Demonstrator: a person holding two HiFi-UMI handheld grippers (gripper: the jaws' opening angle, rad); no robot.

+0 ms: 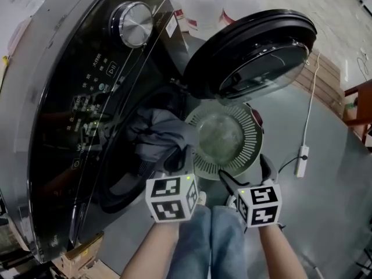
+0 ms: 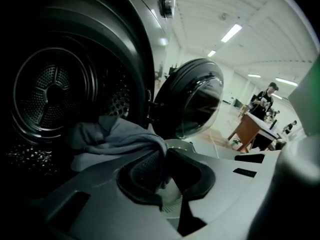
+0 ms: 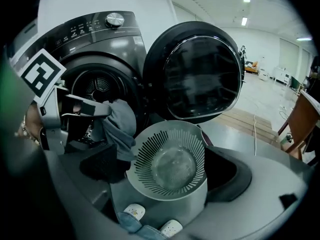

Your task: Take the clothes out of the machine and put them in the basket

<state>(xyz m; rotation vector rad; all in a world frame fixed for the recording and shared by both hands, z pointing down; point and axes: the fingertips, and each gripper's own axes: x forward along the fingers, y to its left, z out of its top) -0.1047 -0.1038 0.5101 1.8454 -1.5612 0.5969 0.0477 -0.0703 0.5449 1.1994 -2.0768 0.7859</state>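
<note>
A grey garment [image 1: 157, 132] hangs out of the washing machine's drum [image 1: 125, 156]. My left gripper [image 1: 177, 157] is shut on its front fold, just outside the drum mouth. In the left gripper view the cloth [image 2: 115, 139] runs from the drum into the gripper [image 2: 162, 165], pinched between its pads. The right gripper view shows the same garment [image 3: 117, 121] held by the left gripper [image 3: 95, 109]. A round grey slotted basket [image 1: 253, 138] stands on the floor under the open door. My right gripper [image 1: 247, 174] hovers over its near rim [image 3: 150, 149], open [image 3: 165, 171] and holding nothing.
The round machine door [image 1: 250, 51] stands swung open to the right. Water jugs [image 1: 203, 4] sit behind the machine. A white power strip [image 1: 302, 158] and its cable lie on the floor at right, near wooden boards [image 1: 322, 74]. A cardboard box [image 1: 81, 254] sits at the machine's foot.
</note>
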